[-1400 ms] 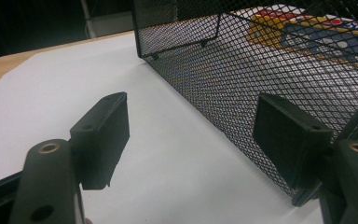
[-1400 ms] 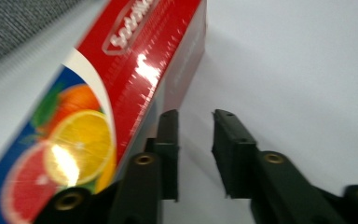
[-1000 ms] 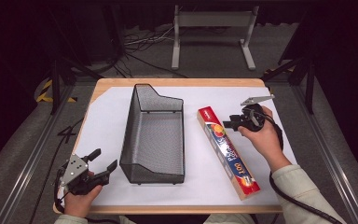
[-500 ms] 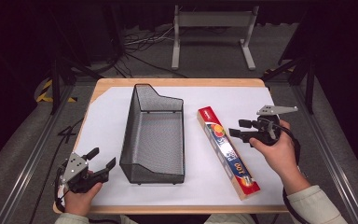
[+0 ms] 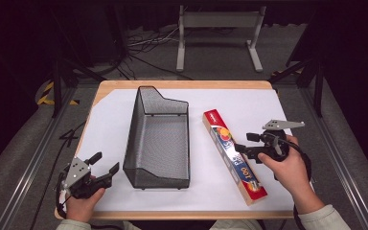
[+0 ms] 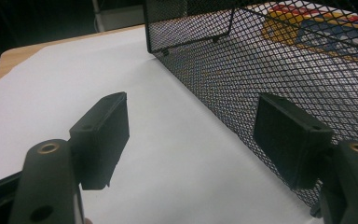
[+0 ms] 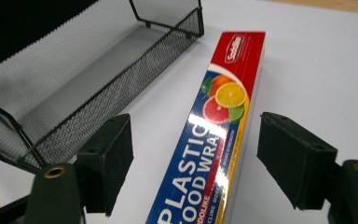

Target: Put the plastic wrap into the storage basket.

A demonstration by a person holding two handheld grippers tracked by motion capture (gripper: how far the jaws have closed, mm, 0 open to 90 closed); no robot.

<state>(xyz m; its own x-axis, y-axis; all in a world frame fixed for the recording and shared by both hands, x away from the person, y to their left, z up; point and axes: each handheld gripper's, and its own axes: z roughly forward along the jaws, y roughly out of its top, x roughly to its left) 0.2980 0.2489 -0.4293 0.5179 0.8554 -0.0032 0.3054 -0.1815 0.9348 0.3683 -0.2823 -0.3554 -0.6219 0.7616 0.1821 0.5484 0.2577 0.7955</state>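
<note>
The left tool (image 5: 101, 167) rests wide open and empty at the near left of the surface (image 5: 115, 124). Right of the mesh basket (image 5: 159, 139) lies the plastic-wrap box (image 5: 234, 154) — light, stiff, glossy, likely slippery. The right tool (image 5: 243, 143), jaws just opened, straddles it untouched — best gripped mid-length across its narrow sides.

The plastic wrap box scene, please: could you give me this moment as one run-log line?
right gripper: jaws just opened, straddling plastic wrap box, no contact | box: flat on table, right of mesh basket | left gripper: open, idle beside basket
</note>
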